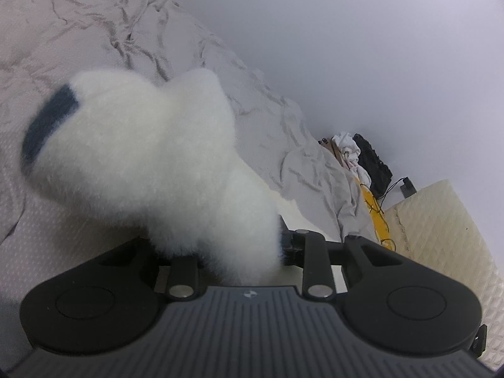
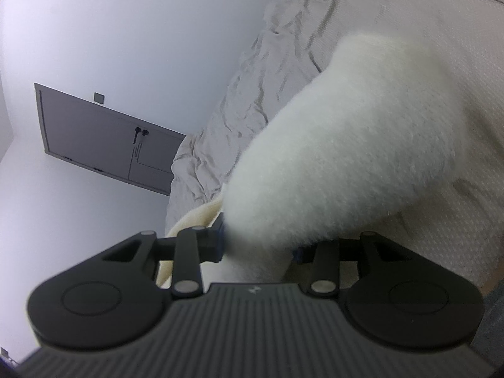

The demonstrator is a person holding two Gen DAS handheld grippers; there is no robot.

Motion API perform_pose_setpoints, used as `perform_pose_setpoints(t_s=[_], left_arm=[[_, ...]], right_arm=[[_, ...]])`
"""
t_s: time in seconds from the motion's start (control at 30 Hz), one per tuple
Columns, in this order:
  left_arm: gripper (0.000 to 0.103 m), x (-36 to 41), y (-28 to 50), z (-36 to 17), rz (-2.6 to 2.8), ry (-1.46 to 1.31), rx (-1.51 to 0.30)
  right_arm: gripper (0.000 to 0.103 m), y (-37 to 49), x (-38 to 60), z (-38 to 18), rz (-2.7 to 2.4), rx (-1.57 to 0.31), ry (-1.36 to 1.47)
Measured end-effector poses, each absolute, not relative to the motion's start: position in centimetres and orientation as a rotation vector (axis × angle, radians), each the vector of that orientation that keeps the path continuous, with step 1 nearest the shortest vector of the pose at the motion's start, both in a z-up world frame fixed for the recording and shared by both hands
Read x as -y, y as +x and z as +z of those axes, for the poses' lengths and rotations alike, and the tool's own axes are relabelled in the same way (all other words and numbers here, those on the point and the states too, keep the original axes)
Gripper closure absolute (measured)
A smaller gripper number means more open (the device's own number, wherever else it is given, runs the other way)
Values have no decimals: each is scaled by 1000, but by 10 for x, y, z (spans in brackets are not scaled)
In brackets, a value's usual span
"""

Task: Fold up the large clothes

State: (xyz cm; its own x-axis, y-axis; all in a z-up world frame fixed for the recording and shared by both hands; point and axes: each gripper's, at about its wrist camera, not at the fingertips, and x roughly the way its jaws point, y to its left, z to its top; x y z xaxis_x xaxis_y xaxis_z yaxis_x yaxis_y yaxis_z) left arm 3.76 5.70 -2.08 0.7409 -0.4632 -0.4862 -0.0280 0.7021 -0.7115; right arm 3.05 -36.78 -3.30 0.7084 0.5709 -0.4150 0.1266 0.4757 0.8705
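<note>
Both claws up off the bed now, each w/ a mouthful of white fluffy garment (image 1: 151, 163). Left gripper (image 1: 233, 252): jaws part-closed, clamped on a thick bunch of the fleece, which balloons out ahead of the fingers and up to the left. One dark blue patch (image 1: 50, 123) on the far left end of that bunch, looks like a trim or cuff, can't tell which. Fingertips themselves buried in the pile, so pads aren't visible on this side.

Right gripper (image 2: 258, 245): same story, jaws part-closed, pinching the fluffy garment (image 2: 346, 145), fabric swelling ahead and to the right of the claw. Blue pad (image 2: 220, 236) peeks out on the left finger, pressed into the fluff.

Below and beyond both claws: one bed w/ rumpled pale sheet (image 1: 94, 31), creased all over. Cream quilted mattress edge (image 1: 441, 236) off to the right of the left claw.

Containers: far ahead-right of the left claw, against the wall, what looks like one box or bin (image 1: 337, 154), too small to be sure, w/ white cloth (image 1: 348, 148) bunched in it and a black item (image 1: 373, 160) just beside. A yellow strip (image 1: 375, 211) w/ cables runs below that.

Left of the right claw, well apart: one grey door (image 2: 100, 138) in a plain white wall (image 2: 126, 31), one small switch plate (image 2: 99, 97) above it.
</note>
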Motion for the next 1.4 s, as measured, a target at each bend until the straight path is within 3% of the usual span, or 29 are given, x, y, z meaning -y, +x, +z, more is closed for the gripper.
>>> perform_pose_setpoints(t_s=[0.6,1.03,1.4], left_arm=[[57,-49,183,0,-249,-749,-732],[55,-37,295,-60,-244,-671,-769],[55,-31,320,-76,-262,-601,-759]], right_arm=[[36,129,371,-19,294,-717,1149],[38,222,367,-75,251,-775,1115],[38,248,356,-81,277,-742,989]])
